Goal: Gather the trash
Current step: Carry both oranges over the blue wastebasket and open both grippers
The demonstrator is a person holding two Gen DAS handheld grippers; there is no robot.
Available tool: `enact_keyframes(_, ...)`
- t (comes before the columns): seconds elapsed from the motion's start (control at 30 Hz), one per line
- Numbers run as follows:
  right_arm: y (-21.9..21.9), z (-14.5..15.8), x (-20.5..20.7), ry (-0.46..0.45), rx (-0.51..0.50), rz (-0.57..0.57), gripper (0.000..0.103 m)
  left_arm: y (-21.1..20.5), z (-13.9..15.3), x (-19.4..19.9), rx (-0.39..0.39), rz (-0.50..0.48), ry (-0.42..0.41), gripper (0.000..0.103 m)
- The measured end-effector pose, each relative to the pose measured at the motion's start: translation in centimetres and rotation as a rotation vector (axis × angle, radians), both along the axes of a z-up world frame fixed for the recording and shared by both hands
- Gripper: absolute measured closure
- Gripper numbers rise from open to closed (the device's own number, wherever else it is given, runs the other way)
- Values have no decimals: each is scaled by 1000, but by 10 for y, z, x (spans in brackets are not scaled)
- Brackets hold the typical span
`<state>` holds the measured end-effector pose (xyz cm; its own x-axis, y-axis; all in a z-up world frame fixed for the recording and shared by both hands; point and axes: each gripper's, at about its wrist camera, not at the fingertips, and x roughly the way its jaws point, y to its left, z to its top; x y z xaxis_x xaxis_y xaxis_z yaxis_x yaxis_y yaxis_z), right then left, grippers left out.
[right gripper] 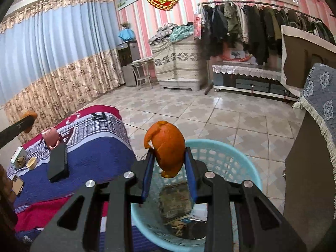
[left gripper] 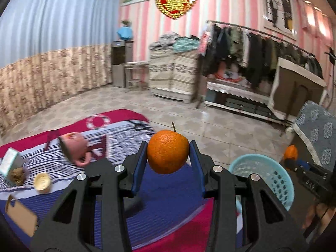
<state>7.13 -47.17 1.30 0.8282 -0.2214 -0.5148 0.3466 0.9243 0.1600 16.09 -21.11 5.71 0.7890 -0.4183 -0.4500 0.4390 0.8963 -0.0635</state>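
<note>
**Orange and peel held near the blue basket**

The left hand-held gripper (left gripper: pixel 168 153) is pinching a whole orange (left gripper: pixel 167 151) between its blue pads; the fruit is looking round, bright and pebbled, with a short brown stem sticking up. It is hanging over the edge of the bed (left gripper: pixel 117 138), just left of the pale blue basket (left gripper: pixel 279 187). The right hand-held gripper (right gripper: pixel 169 157) is pinching an orange peel (right gripper: pixel 167 147), a hollow, curled shell with torn edges and a flap folding over at the top, directly above the basket (right gripper: pixel 235 159). Inside the basket, paper scraps and other trash are lying at the bottom. Left of the basket, a pink mug (right gripper: pixel 50 136) is lying tipped on the bed beside a black phone (right gripper: pixel 58 161)
</note>
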Motion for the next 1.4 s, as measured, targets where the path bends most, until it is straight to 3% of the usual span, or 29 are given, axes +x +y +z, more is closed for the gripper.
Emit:
enact_keyframes(0.3,-25,-13,-3,19,21,-67,74,-88,-20,6,65,-119,26,64)
enact_keyframes(0.97,-48,-32,-5,89,65,-148,74,-177,-82,7,175,-314,108,62)
enact_keyframes(1.07,-50,-33,-7,95,67,-156,74,-182,-81,1,197,-320,71,46)
enact_keyframes(1.13,-53,-35,-7,102,72,-163,74,-180,-78,-2,189,-320,52,28)
enact_keyframes(1.4,-53,-37,-5,118,68,-162,74,-154,-63,5,180,-247,15,16)
